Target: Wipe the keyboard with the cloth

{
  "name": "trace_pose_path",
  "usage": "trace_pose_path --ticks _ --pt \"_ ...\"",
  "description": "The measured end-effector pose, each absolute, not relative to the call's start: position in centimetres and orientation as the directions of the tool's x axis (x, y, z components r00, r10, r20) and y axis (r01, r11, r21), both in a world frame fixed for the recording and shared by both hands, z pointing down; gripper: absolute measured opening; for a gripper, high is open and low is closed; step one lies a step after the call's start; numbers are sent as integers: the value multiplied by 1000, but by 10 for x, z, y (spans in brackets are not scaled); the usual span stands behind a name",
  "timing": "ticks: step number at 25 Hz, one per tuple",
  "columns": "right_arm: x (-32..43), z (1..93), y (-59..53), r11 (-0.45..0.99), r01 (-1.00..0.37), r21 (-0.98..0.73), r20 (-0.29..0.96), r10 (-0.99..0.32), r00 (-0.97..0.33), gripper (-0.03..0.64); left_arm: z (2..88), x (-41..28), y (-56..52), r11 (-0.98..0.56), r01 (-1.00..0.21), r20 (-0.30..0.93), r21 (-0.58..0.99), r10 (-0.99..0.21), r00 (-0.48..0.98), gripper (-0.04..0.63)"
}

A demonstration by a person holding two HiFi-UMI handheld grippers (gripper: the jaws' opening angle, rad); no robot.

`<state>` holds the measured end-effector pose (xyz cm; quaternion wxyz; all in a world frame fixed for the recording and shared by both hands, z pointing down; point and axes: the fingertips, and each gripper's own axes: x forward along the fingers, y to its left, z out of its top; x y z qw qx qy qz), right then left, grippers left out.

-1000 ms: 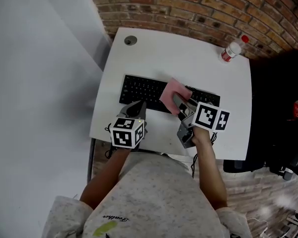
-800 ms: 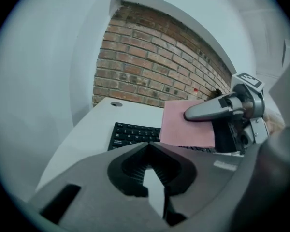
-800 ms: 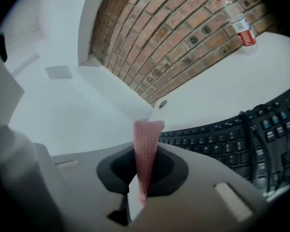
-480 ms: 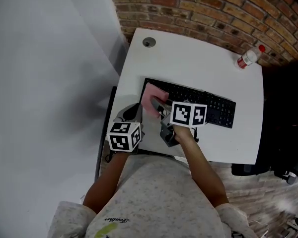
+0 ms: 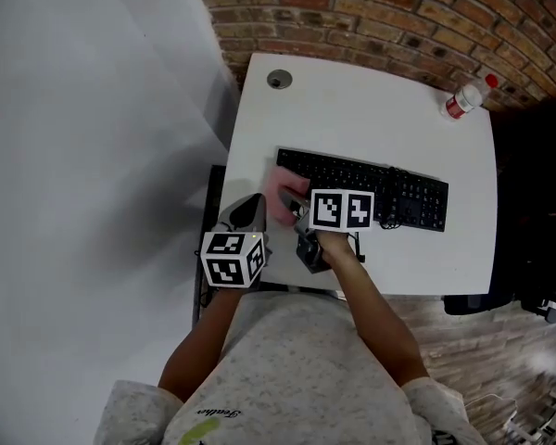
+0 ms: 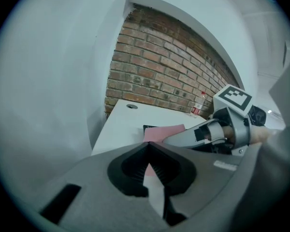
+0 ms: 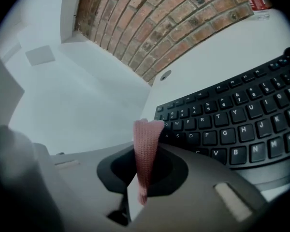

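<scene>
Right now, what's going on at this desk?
A person is working on a black keyboard with a pink cloth. The right gripper is shut on the cloth and holds it at the keyboard's left end. The left gripper is shut on nothing and hovers near the front left edge of the white desk, beside the cloth. A bottle stands at the far right corner.
</scene>
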<state>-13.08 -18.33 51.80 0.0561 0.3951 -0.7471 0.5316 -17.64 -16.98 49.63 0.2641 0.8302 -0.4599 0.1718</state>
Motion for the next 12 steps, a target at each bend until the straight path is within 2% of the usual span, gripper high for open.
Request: trace_pose_path --ticks 12 --pt "-92 522 -174 42 -711 -702 552 -599 -580 18 498 -146 -179 -553 -779 518 296 -593 617 -8"
